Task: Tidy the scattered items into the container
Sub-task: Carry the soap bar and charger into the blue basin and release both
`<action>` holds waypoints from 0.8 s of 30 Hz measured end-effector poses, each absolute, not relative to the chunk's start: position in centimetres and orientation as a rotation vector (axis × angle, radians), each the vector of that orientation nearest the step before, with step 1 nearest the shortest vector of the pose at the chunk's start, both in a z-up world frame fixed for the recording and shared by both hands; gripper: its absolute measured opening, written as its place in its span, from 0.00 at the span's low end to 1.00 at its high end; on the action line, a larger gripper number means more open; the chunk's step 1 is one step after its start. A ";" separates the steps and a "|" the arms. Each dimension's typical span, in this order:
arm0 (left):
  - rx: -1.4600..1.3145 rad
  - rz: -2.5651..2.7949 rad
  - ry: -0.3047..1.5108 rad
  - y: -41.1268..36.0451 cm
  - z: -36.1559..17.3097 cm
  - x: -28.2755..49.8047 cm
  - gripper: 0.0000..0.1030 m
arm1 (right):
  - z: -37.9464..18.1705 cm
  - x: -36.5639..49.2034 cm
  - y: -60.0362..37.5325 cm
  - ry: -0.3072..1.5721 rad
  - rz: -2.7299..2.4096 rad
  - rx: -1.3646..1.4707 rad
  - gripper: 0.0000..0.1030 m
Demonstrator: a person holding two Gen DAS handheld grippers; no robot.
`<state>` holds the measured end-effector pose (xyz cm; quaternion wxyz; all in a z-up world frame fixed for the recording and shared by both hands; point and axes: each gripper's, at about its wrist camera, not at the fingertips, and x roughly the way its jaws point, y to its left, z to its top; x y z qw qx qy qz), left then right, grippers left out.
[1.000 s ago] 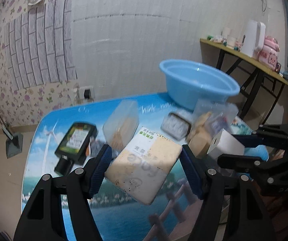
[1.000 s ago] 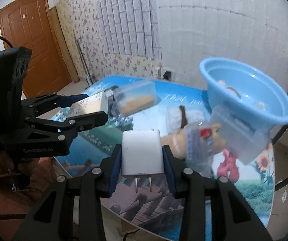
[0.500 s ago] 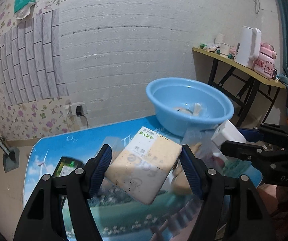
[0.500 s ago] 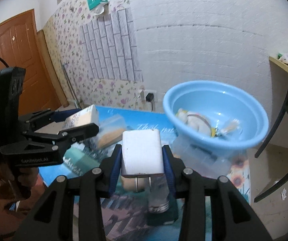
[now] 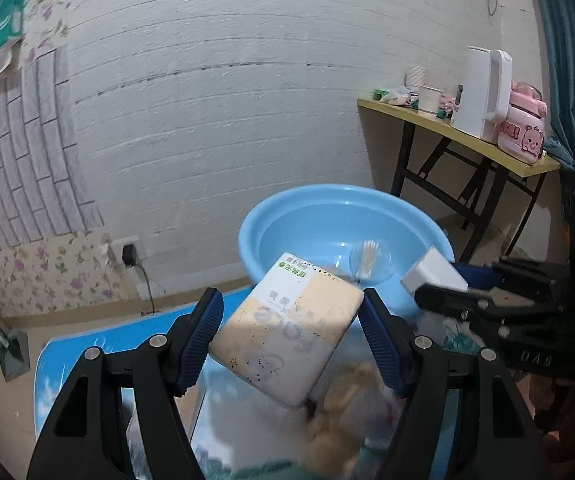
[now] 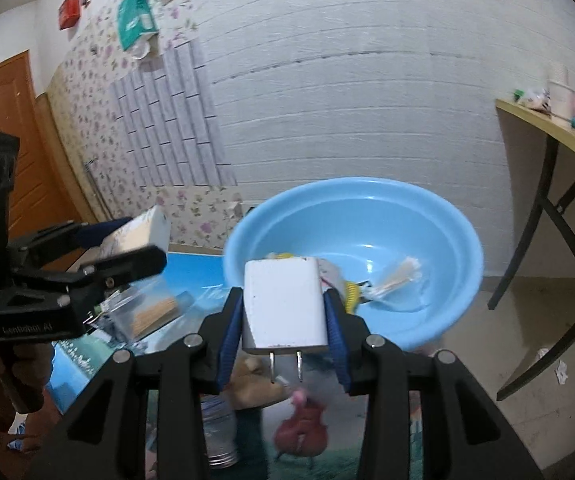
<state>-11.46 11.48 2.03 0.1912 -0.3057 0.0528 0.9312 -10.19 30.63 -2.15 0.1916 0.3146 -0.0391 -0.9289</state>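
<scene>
My left gripper [image 5: 289, 322] is shut on a beige and white tissue pack [image 5: 287, 326], held in the air just short of the blue basin [image 5: 287, 220]. My right gripper [image 6: 283, 316] is shut on a white plug charger [image 6: 283, 306], prongs pointing down, in front of the same basin [image 6: 439, 216]. The basin holds a bag of cotton swabs [image 6: 397, 276] and other small items. The right gripper and charger [image 5: 433, 274] show at the basin's right rim in the left wrist view. The left gripper with the pack [image 6: 139, 232] shows at left in the right wrist view.
The table [image 5: 71, 350] has a blue scenic cover. A clear box with brown contents [image 6: 151, 312], a plush toy [image 6: 253, 384] and a bottle [image 6: 219, 436] lie on it below the grippers. A side table [image 5: 455, 132] with a kettle stands at right. A wall is behind.
Both grippers have risen and moved forward toward the basin with their items still held. The basin now looms larger and closer in both views.
</scene>
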 end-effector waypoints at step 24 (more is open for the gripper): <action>-0.975 2.579 0.236 17.4 -1.9 -18.4 0.78 | -5.8 -16.3 32.8 -0.119 -2.613 0.983 0.39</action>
